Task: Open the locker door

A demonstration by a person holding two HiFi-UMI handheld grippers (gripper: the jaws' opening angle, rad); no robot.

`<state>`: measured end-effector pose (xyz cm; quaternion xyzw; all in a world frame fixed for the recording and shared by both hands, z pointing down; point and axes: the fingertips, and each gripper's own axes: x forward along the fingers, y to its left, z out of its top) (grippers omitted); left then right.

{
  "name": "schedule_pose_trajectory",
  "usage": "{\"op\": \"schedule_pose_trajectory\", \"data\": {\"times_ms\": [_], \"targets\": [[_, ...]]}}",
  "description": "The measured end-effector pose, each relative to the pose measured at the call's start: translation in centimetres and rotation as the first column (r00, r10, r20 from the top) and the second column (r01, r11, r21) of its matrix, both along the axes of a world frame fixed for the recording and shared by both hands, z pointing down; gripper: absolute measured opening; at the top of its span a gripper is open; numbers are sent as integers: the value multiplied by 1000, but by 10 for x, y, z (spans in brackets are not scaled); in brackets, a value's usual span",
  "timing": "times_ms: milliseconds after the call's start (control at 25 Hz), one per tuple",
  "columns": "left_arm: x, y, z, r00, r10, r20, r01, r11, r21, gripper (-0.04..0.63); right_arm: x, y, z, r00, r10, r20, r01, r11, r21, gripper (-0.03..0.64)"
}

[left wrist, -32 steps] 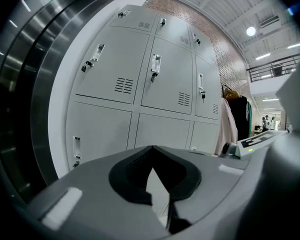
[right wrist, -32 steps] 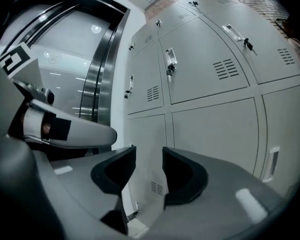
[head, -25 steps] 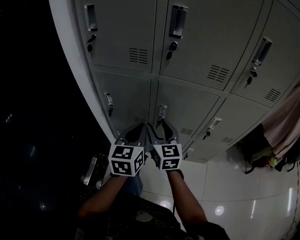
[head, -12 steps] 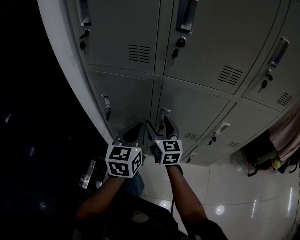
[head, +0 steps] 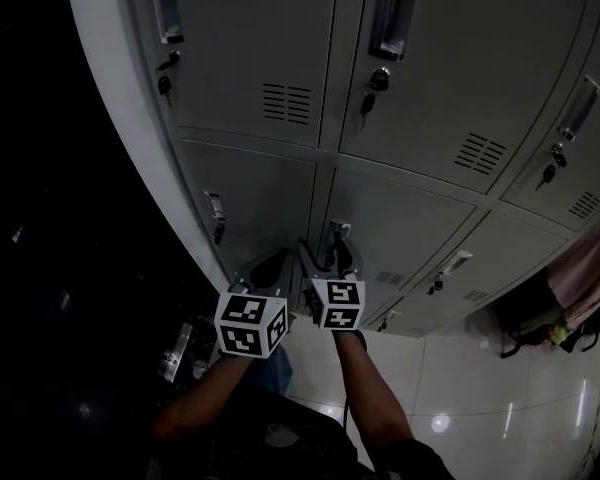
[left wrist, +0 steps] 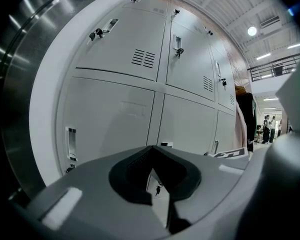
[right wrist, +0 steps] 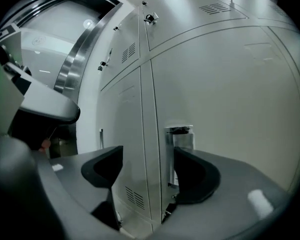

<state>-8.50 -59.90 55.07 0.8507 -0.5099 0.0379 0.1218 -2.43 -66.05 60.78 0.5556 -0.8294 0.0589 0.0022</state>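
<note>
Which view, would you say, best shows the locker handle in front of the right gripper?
The right gripper view: the handle stands large and close, just beyond the open right gripper. The head view shows it small, partly hidden by that gripper; the left gripper view shows only its top.

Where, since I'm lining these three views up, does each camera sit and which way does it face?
Head view: on the person's head, facing steeply down the grey lockers; both forearms, left gripper and right gripper show.
Left gripper view: on the left gripper, looking along its shut jaws at the lower doors.
Right gripper view: on the right gripper, looking along its open jaws at a door handle.
Shared: head and right gripper views both show that handle.
</note>
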Motion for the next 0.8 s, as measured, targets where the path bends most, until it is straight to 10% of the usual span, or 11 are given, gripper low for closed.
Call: {"op": "schedule_pose_trajectory", "data": {"times_ms": [800], "targets": [[-8,4,1,1000,-13,-2,13,1000,-4,5,7,-1,12,1000,1,11,0,996,-87,240]]}}
